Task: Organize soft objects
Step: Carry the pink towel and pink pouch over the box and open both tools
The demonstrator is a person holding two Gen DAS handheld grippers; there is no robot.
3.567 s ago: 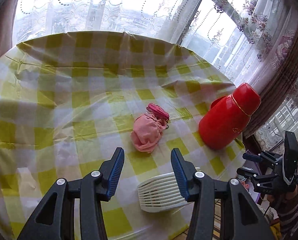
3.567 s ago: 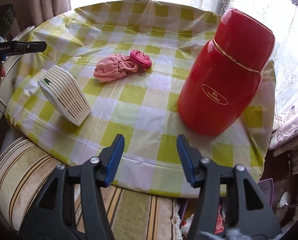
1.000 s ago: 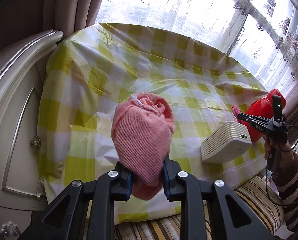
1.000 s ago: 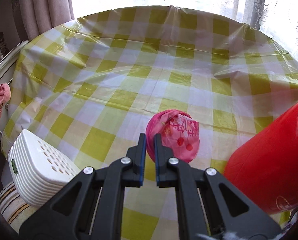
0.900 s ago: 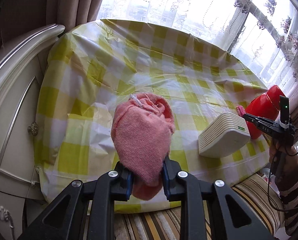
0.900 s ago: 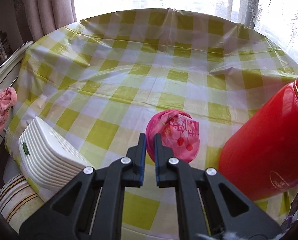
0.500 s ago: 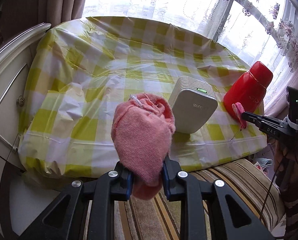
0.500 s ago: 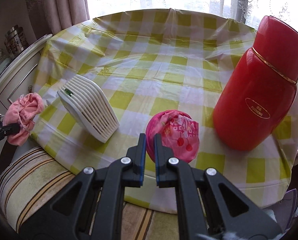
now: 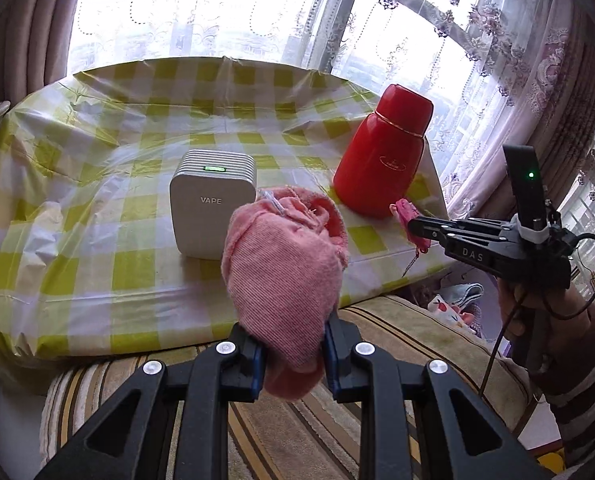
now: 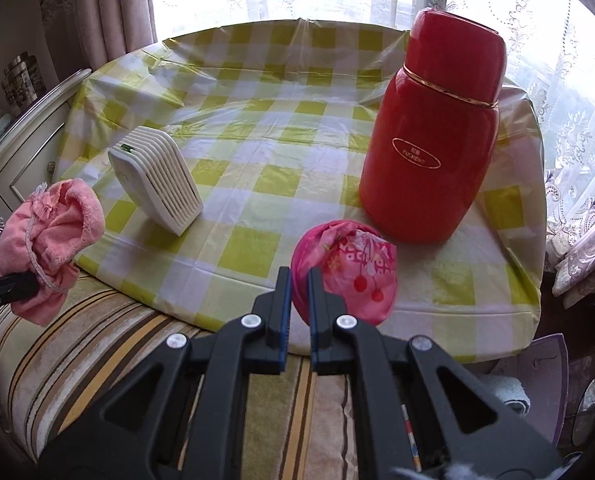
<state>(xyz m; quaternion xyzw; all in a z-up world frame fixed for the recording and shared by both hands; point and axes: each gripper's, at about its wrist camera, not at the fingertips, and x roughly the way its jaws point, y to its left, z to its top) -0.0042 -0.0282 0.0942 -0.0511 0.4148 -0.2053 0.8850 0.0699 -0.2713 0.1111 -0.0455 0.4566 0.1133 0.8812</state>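
Table (image 9: 97, 216) space under the yellow-checked cloth is taken up by 2 hard items: a white ribbed device (image 9: 213, 204) marked VAPE, with a green light lit on top, is stood near the front edge, and a red flask (image 10: 433, 136) is stood upright toward the right front corner, well apart from it. Both soft items are held off the table, over a striped cushion (image 10: 77, 360) along the front edge. The left gripper (image 9: 293, 354) is pressed onto the lower part of a pink knitted pouch (image 9: 285, 276), whose gathered mouth is turned up and whose contents cannot be seen. The right gripper (image 10: 295, 300) is nearly shut, pinching the edge of a magenta cherry-print pouch (image 10: 349, 276) just in front of the flask.
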